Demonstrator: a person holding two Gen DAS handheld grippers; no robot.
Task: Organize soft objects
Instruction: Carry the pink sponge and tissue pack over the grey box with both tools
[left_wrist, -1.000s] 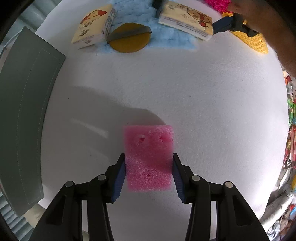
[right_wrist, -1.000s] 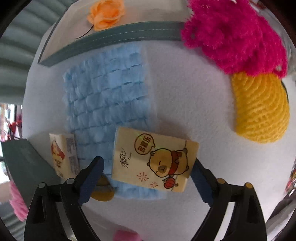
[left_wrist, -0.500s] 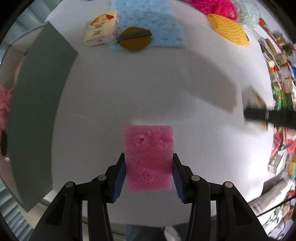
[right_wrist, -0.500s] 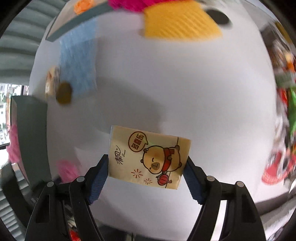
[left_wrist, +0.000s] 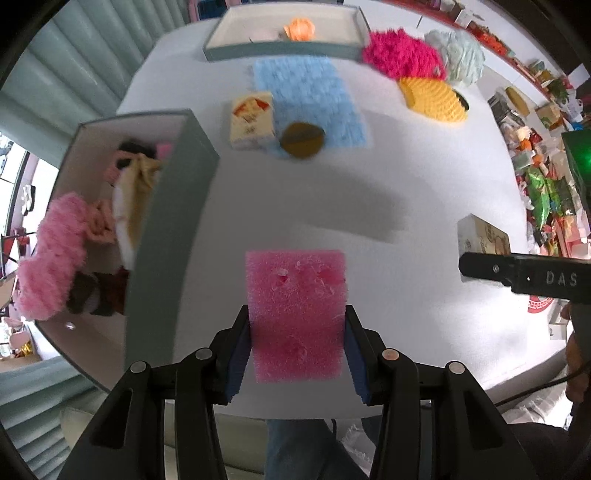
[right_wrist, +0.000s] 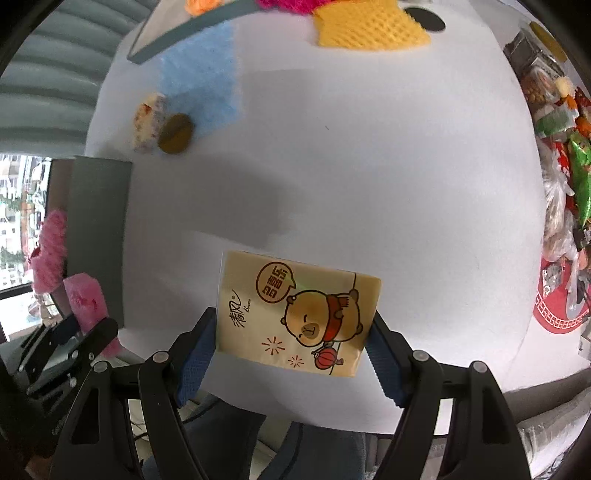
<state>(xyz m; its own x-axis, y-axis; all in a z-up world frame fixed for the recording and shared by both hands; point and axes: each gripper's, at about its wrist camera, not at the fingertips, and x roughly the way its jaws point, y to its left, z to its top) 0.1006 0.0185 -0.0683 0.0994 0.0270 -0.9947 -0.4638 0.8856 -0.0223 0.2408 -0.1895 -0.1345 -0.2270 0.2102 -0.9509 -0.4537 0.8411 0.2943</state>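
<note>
Both hands loaded right now: my left gripper (left_wrist: 297, 345) has its fingers clamped on a pink sponge (left_wrist: 295, 314), held above the white bench (left_wrist: 369, 206) just beside the grey box (left_wrist: 166, 236). My right gripper (right_wrist: 291, 354) is squeezing a tissue pack (right_wrist: 295, 314), also in the air. The box already has some fluffy stuff in it. Left out: another tissue pack (left_wrist: 252, 120), blue cloth (left_wrist: 310, 96), a round brown pad (left_wrist: 303, 139), the yellow net (left_wrist: 434, 99) and the magenta fluff (left_wrist: 400, 55). I'd call it roughly halfway.
</note>
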